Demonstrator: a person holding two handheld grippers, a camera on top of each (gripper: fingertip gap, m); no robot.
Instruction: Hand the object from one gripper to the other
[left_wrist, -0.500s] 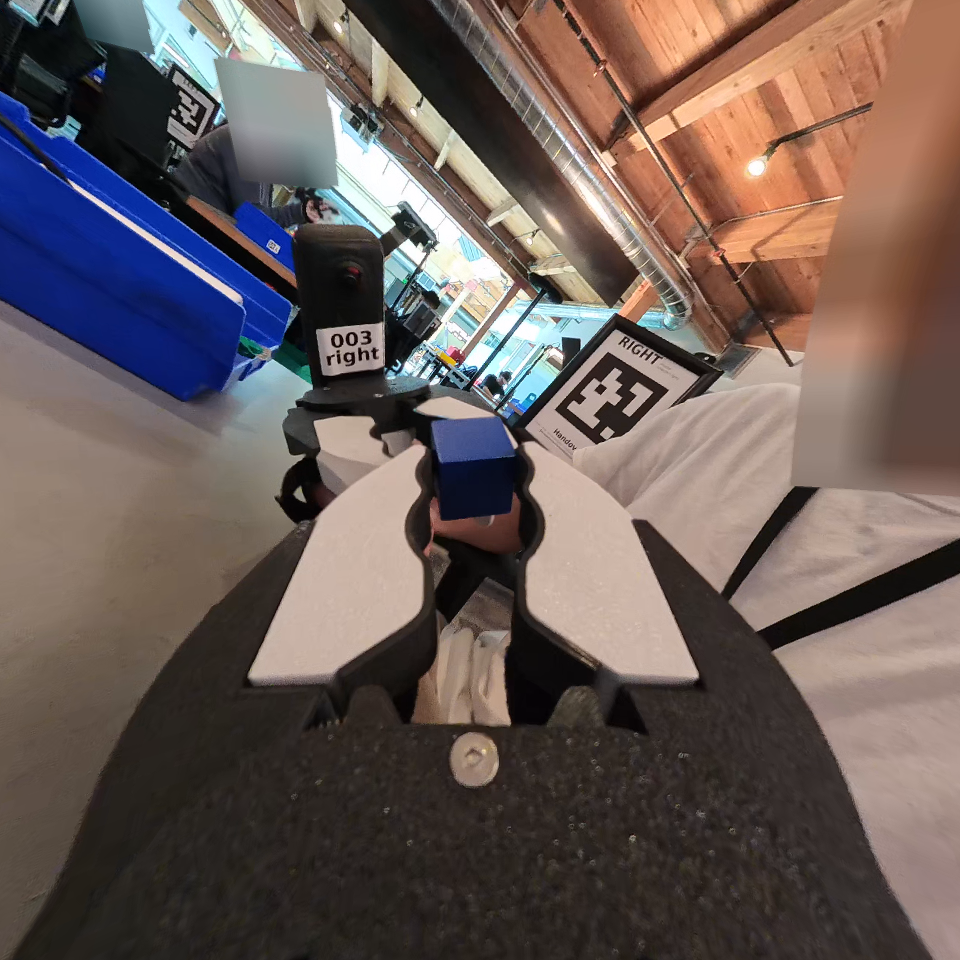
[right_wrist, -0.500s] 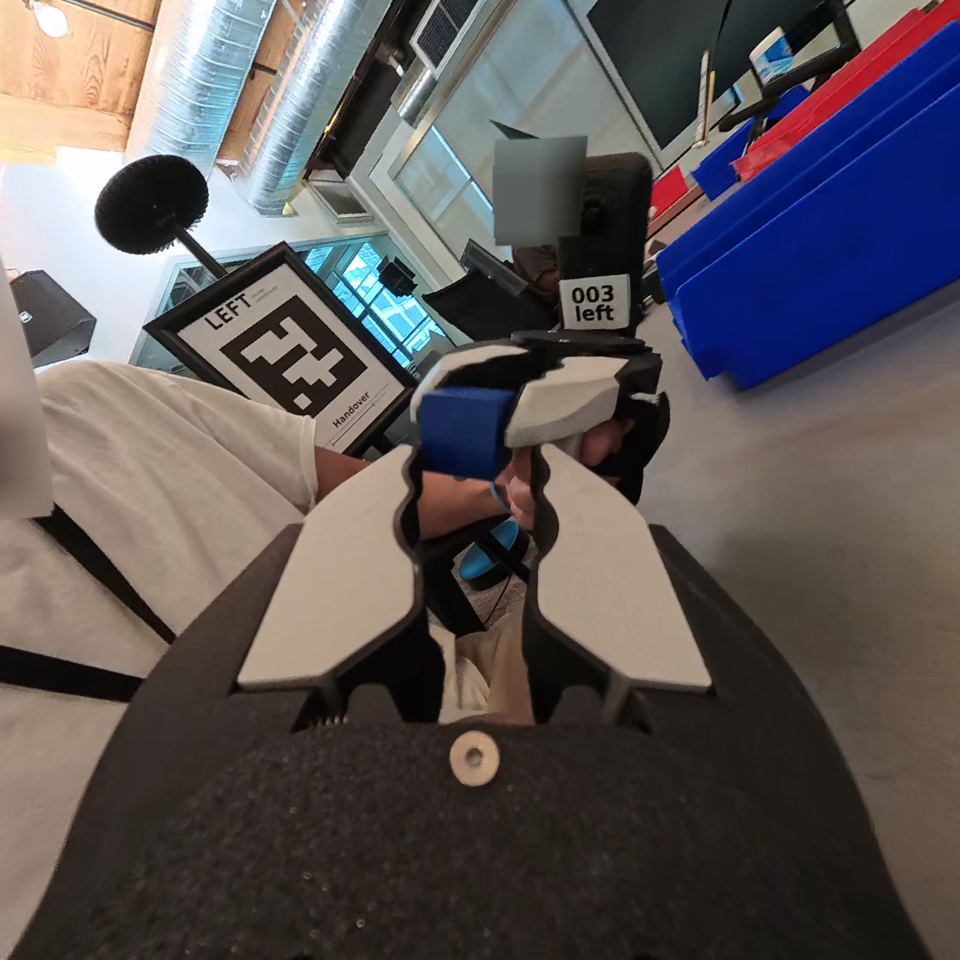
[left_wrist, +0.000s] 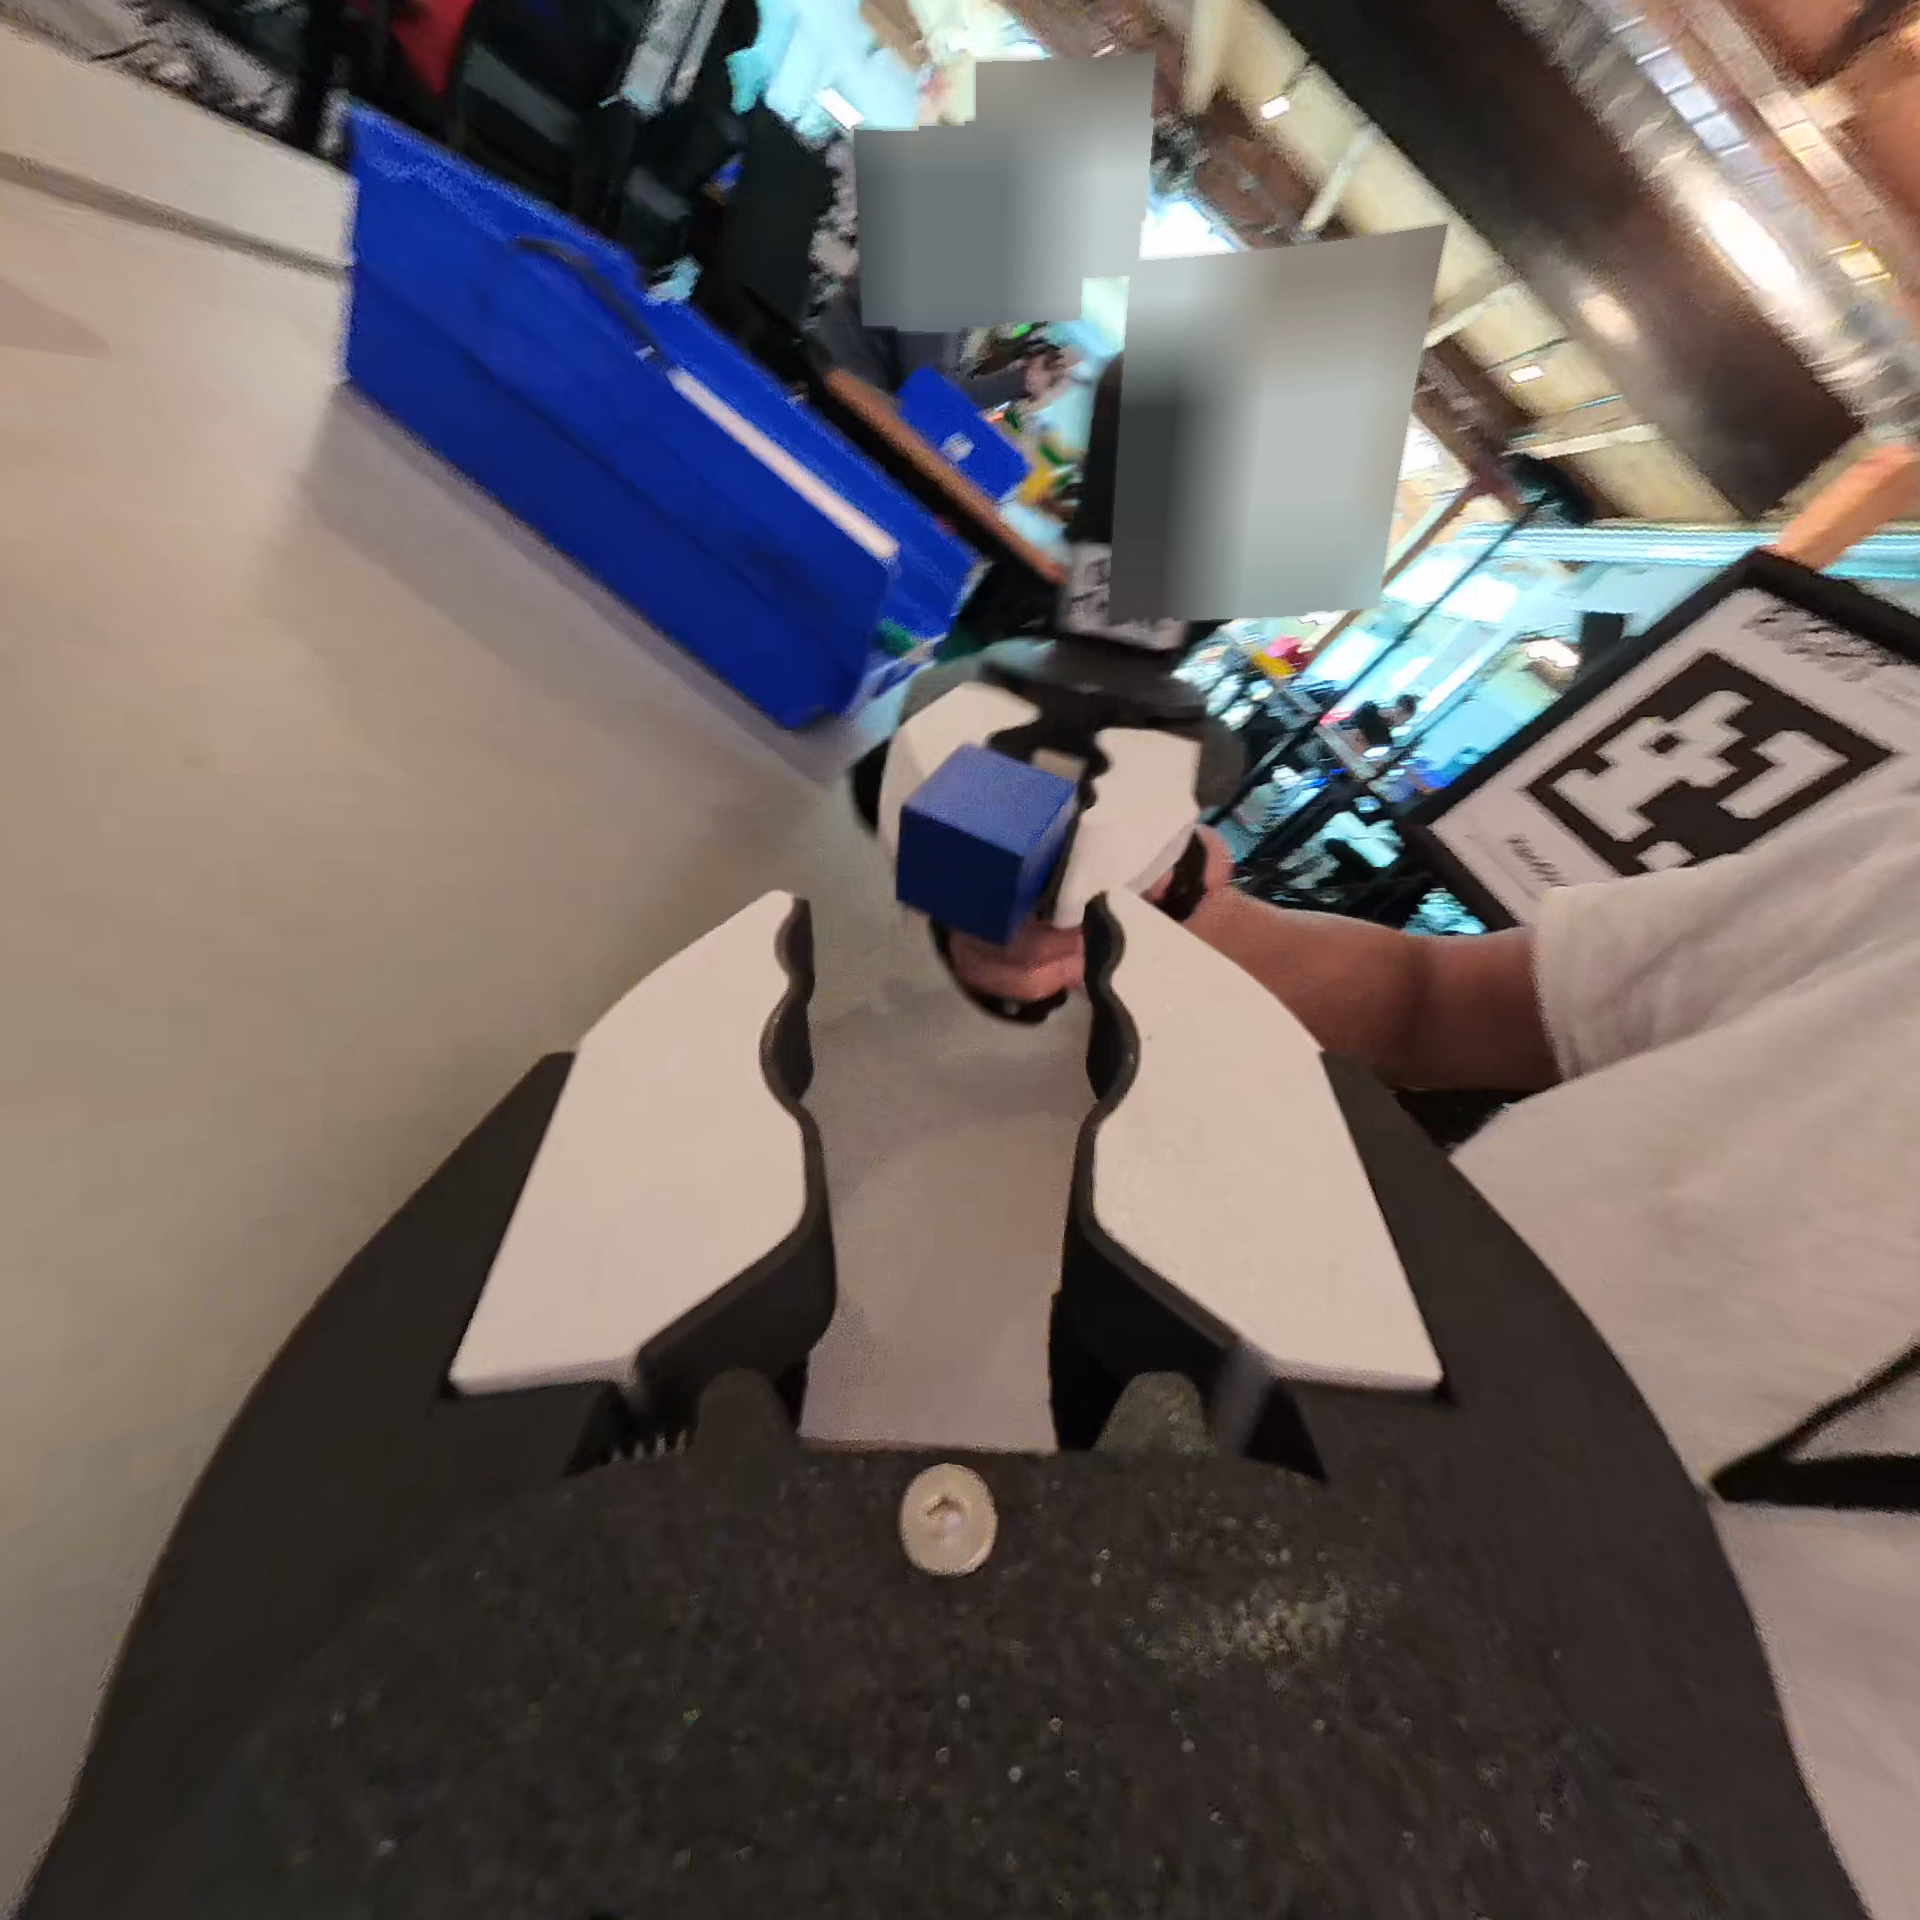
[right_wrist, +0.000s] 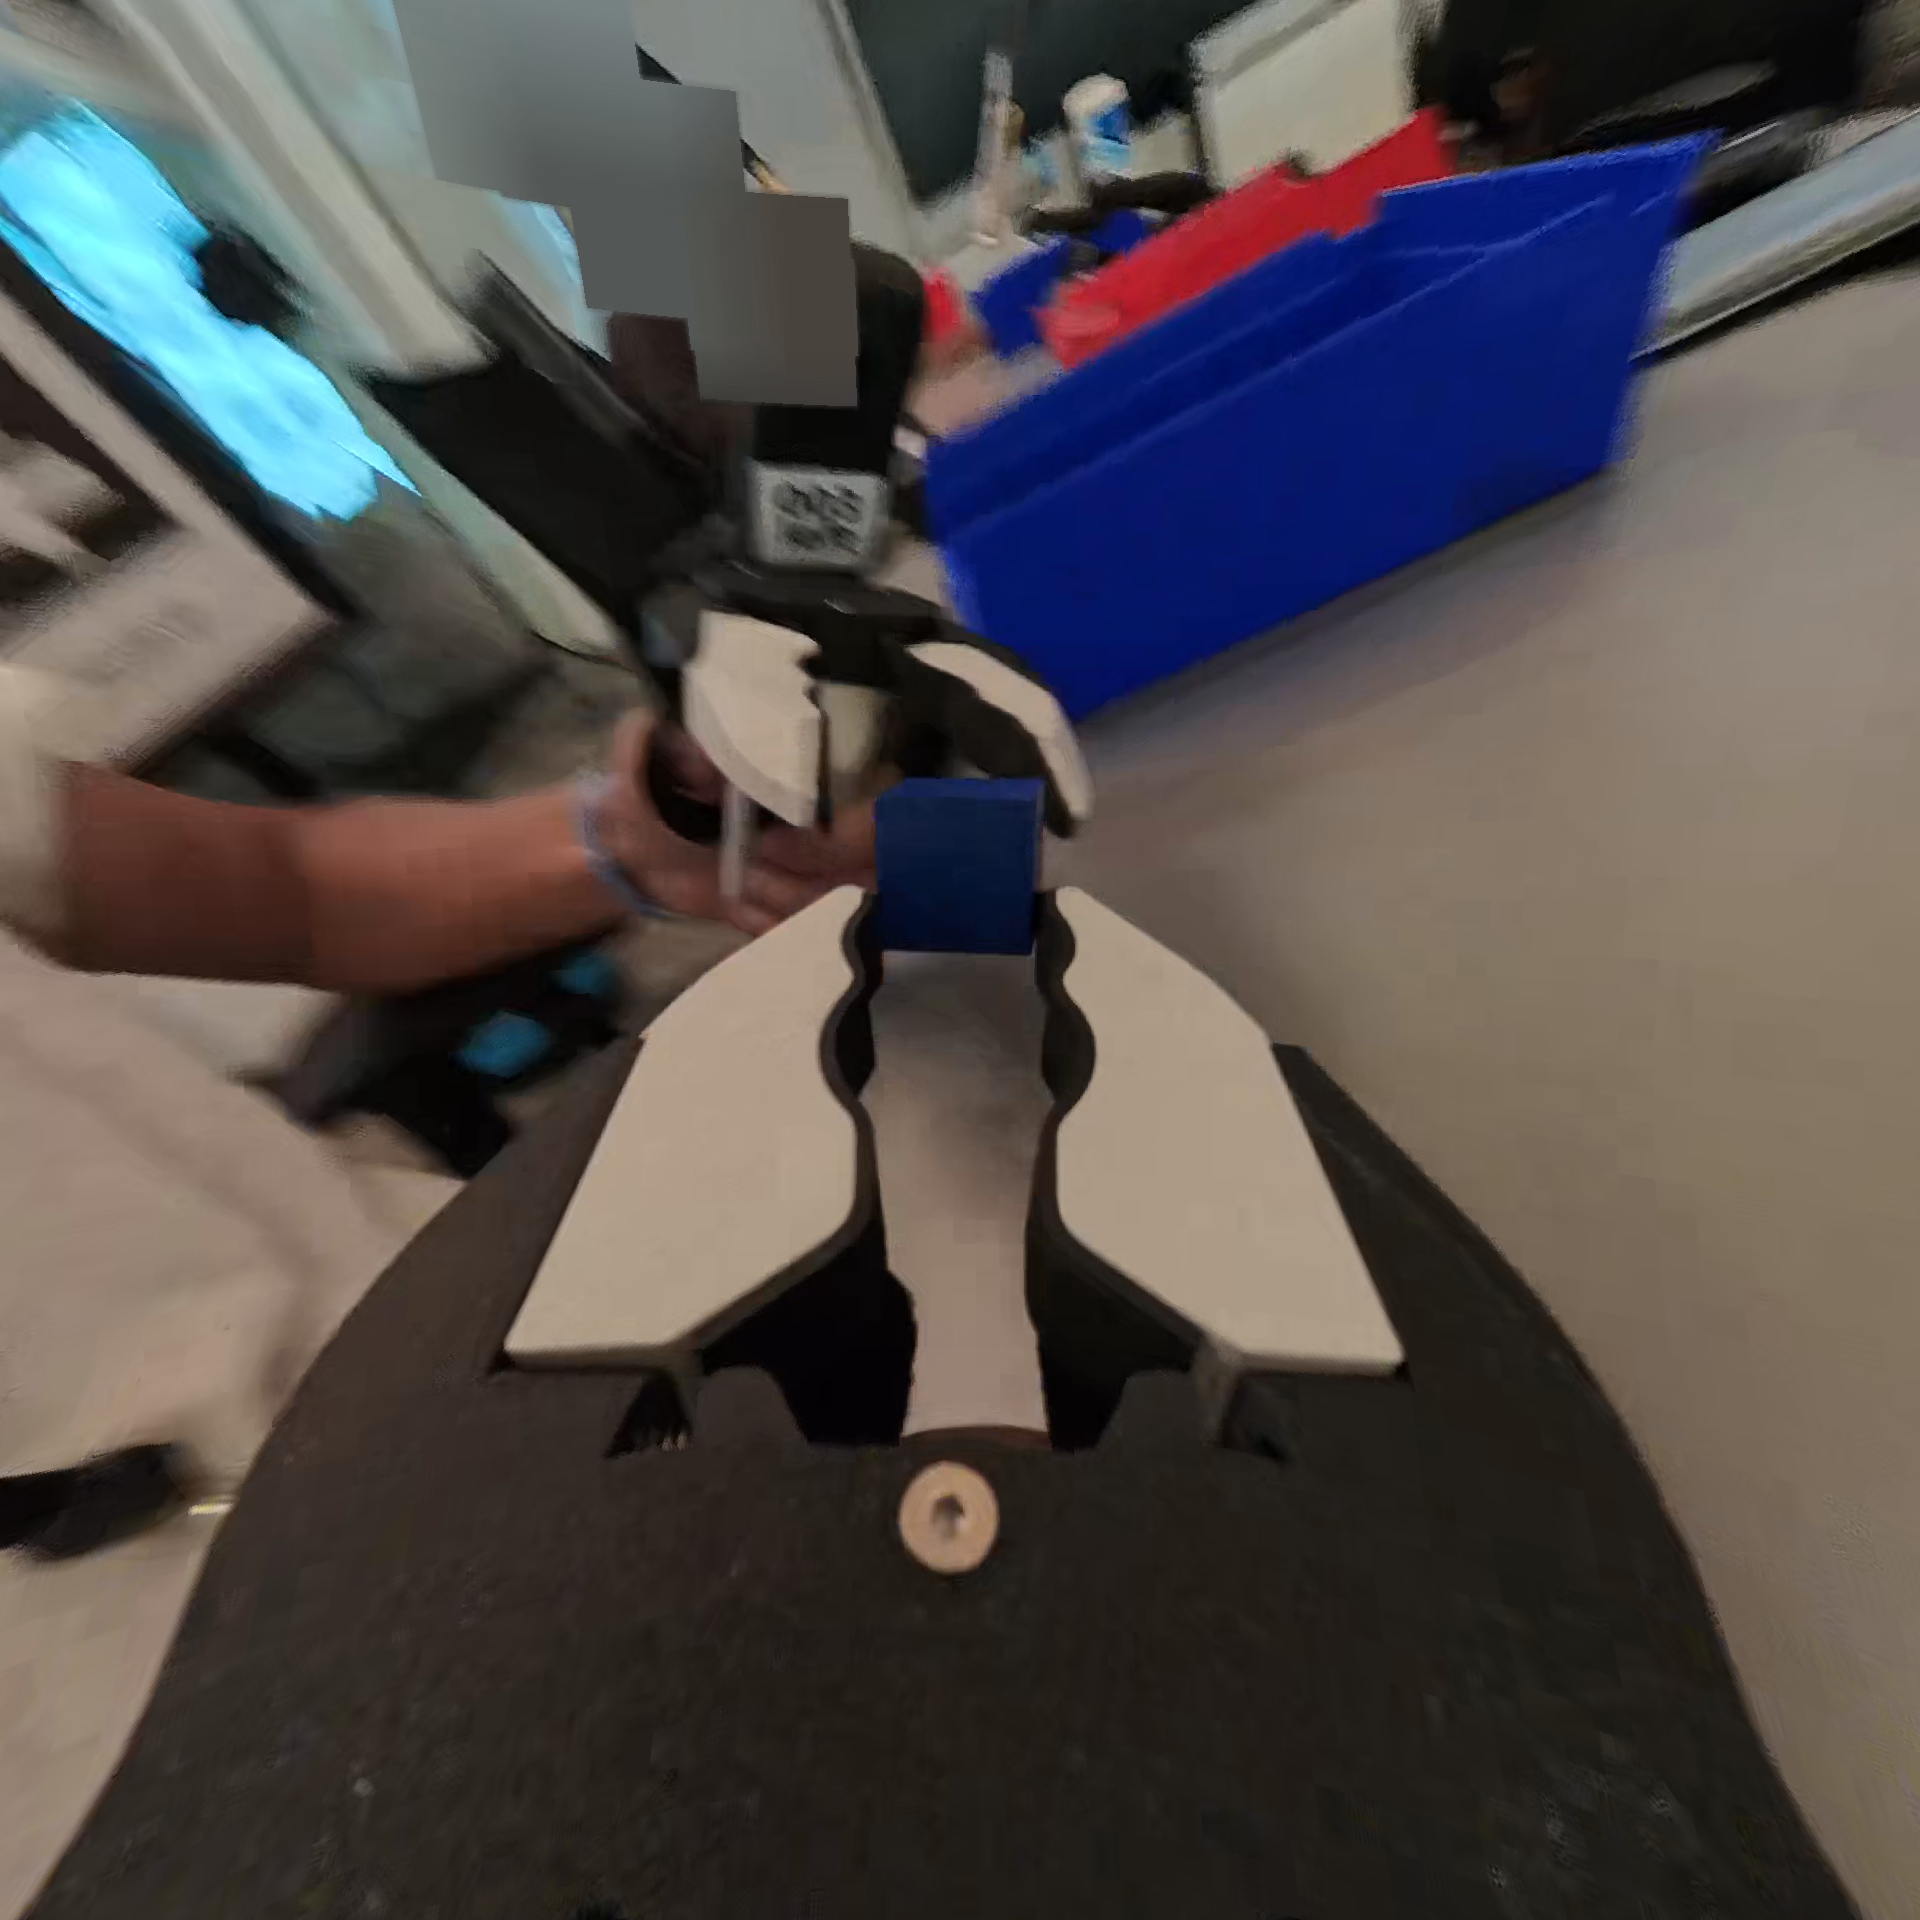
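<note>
A blue cube (right_wrist: 956, 868) sits between the fingertips of my right gripper (right_wrist: 956, 904), which is shut on its two sides and holds it in the air. My left gripper (left_wrist: 951, 914) is open and empty, its jaws wide apart. In the left wrist view the right gripper (left_wrist: 1039, 831) faces me a short way ahead, with the cube (left_wrist: 982, 852) at its tips. In the right wrist view the left gripper (right_wrist: 935, 769) is just behind the cube, open and apart from it. The views are blurred by motion.
Blue bins (left_wrist: 623, 447) (right_wrist: 1299, 499) stand on the pale table (left_wrist: 260, 831), with red bins (right_wrist: 1247, 239) behind. A framed black-and-white marker board (left_wrist: 1704, 769) stands at the right. The person's forearms (left_wrist: 1403, 997) (right_wrist: 312, 883) reach in.
The cube has passed from my left gripper to my right. The left gripper has opened and drawn back; the right has closed on the cube. Both views have tilted down toward the table.
</note>
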